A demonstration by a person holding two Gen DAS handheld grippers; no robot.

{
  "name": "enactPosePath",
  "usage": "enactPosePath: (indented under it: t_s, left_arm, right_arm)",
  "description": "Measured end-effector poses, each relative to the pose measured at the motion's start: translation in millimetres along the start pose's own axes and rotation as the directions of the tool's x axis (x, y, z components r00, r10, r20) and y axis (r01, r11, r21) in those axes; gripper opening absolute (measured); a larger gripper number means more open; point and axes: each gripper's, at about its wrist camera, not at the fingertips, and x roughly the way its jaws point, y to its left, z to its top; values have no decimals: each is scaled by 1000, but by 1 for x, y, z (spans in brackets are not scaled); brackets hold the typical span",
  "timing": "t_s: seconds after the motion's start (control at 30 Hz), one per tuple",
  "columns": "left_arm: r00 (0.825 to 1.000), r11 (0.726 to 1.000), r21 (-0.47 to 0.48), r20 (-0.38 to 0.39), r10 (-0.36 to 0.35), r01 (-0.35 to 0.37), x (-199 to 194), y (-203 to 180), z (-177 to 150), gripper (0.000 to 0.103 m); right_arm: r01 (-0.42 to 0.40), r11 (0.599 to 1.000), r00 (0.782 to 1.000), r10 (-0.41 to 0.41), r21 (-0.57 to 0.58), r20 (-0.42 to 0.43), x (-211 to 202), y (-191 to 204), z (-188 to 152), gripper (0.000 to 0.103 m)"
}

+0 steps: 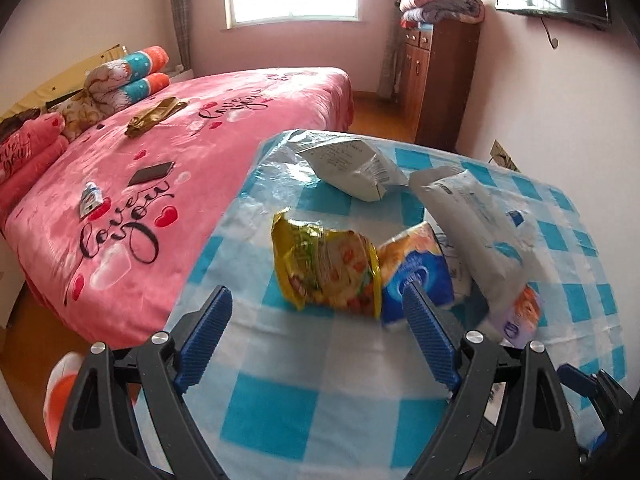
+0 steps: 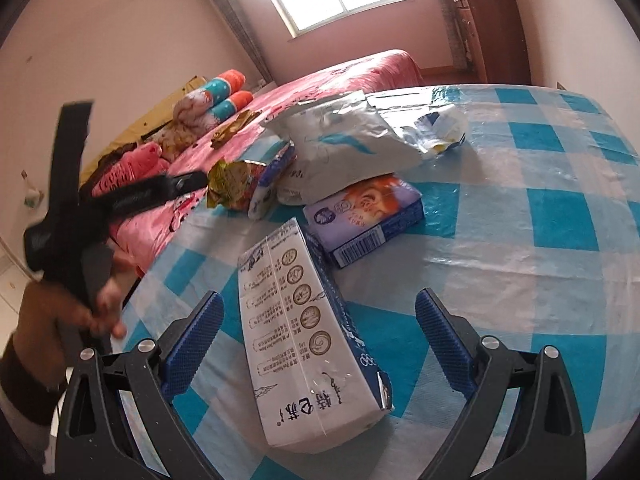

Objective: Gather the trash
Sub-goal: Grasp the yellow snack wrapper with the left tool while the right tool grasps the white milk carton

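Observation:
Trash lies on a table with a blue-and-white checked cloth (image 1: 312, 412). In the left wrist view a crumpled yellow snack wrapper (image 1: 326, 270) lies just ahead of my open, empty left gripper (image 1: 318, 300), with a blue tissue pack (image 1: 416, 268) and white plastic bags (image 1: 476, 224) beside it. In the right wrist view a white and blue milk carton (image 2: 304, 344) lies flat between the fingers of my open right gripper (image 2: 320, 304). A purple tissue box (image 2: 368, 216) and white bags (image 2: 352, 136) lie beyond. The left gripper (image 2: 192, 180) shows at the left, held by a hand.
A bed with a pink blanket (image 1: 168, 176) stands left of the table, with a gold wrapper (image 1: 154, 116), a dark phone (image 1: 152, 173) and a small packet (image 1: 89, 198) on it. A wooden cabinet (image 1: 436, 80) stands by the far wall. The wall is close on the right.

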Motion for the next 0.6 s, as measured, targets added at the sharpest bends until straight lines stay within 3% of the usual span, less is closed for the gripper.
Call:
enactPosePath:
  t_s: [0.3, 0.6]
  left_arm:
    - [999, 995, 92, -39, -23, 27, 39, -9, 20, 88]
    - [995, 985, 171, -95, 10, 6, 71, -15, 23, 88]
  right_arm:
    - [-59, 998, 998, 60, 20, -28, 6, -6, 3, 95]
    - [-94, 995, 995, 95, 23, -35, 7, -7, 6, 95]
